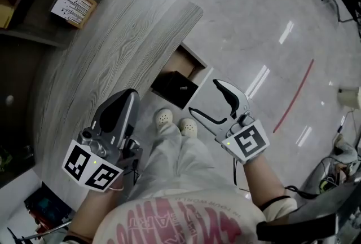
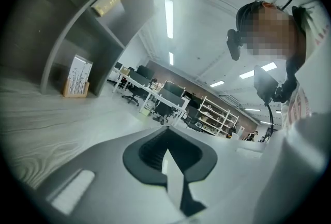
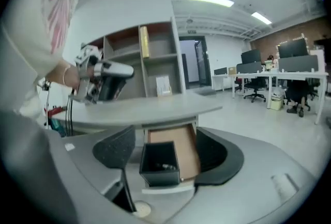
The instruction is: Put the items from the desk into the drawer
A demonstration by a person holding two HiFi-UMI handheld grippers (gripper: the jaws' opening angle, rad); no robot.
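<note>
Task is looking nearly done: black box (image 1: 175,89) is sitting in the open drawer (image 1: 190,61), right gripper (image 1: 204,96) fingers hanging apart and empty, left gripper (image 1: 131,94) fingers together.

Black box (image 1: 175,89) in open drawer (image 1: 189,62) under desk (image 1: 113,51) (R gripper (image 1: 203,96) jaws apart)

Person (image 1: 189,189) wears red-printed white shirt (image 1: 163,225), pale trousers (image 1: 179,159), seemingly clogs (image 1: 164,119); left tool (image 1: 131,94), right tool (image 1: 204,96) carry marker cubes (image 1: 90,167).
</note>
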